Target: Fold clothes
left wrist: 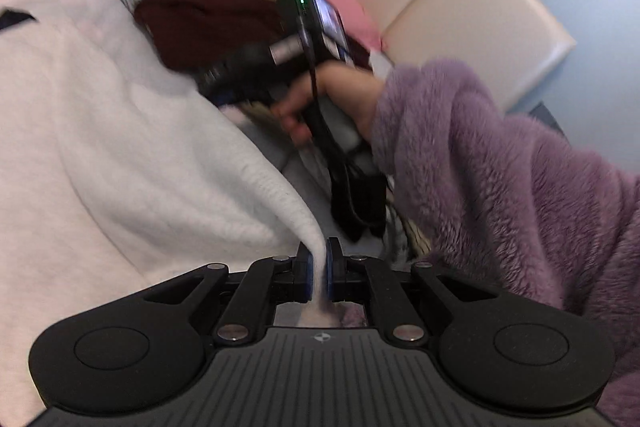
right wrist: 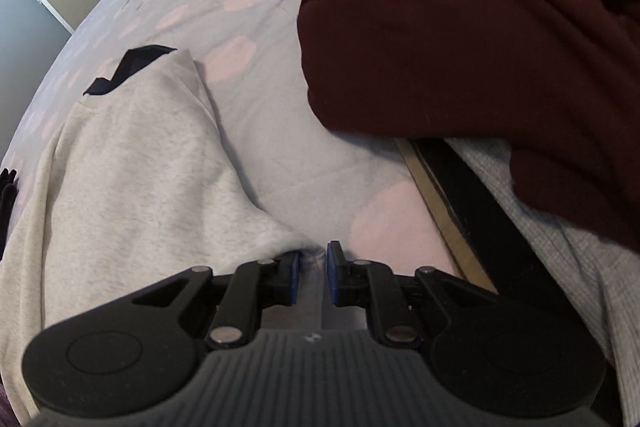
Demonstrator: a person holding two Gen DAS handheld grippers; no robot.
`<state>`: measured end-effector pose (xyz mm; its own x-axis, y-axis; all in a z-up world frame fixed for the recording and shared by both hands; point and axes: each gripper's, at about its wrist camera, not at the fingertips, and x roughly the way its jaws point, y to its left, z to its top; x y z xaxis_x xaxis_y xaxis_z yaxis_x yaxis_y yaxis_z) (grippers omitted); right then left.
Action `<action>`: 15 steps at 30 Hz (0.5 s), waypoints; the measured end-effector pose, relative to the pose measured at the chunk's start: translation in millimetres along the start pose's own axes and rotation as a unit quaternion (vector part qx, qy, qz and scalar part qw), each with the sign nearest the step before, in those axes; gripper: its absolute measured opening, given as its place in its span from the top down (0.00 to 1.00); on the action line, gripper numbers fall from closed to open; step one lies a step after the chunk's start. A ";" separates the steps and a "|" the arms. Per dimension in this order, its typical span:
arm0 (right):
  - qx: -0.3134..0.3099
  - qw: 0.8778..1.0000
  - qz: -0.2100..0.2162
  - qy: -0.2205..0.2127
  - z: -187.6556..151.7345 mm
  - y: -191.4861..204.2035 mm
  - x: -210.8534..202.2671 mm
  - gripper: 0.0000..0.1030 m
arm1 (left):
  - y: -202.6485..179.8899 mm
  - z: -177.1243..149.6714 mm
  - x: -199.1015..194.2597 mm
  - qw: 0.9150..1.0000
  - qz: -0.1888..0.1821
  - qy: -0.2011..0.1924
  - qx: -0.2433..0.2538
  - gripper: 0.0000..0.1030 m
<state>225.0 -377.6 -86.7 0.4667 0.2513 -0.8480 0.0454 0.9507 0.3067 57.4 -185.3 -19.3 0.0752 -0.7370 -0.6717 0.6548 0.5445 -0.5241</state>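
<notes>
On the bed (right wrist: 256,131), a pale grey sweatshirt (right wrist: 132,163) lies spread, left of a maroon garment (right wrist: 460,39). Left gripper (left wrist: 319,259) has its jaws nearly closed, pinching the sweatshirt's ribbed edge. Right gripper (right wrist: 313,265) has narrow jaws with a pale fold between them; whether they clamp it I cannot tell. Soft, light and limp, it probably handles best taken by hems or corners.
</notes>
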 end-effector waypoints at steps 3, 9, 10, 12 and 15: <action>0.002 1.000 0.002 0.004 -1.9 -4.4 0.4 0.73 | -3.0 -4.5 23.0 0.999 0.018 0.033 0.010 0.96; -0.019 0.999 -0.030 0.009 -16.5 -12.5 -13.0 0.64 | -4.9 -11.3 41.3 0.997 0.030 0.070 0.013 0.77; -0.032 0.998 -0.054 0.006 -20.6 -13.4 -18.1 0.64 | -5.9 -13.3 39.3 0.997 0.029 0.071 0.017 0.64; -0.048 0.995 -0.089 0.001 -28.5 -16.8 -29.9 0.64 | -7.0 -20.1 30.1 0.997 0.027 0.067 0.026 0.54; -0.034 0.996 -0.076 -0.009 -42.5 -24.3 -57.2 0.64 | 0.1 -32.4 8.7 0.998 0.026 0.051 0.020 0.54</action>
<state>159.7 -407.3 -64.0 0.4754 0.0996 -0.8741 0.0584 0.9878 0.1443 33.7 -178.7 -42.2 0.0328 -0.6625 -0.7484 0.6810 0.5629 -0.4684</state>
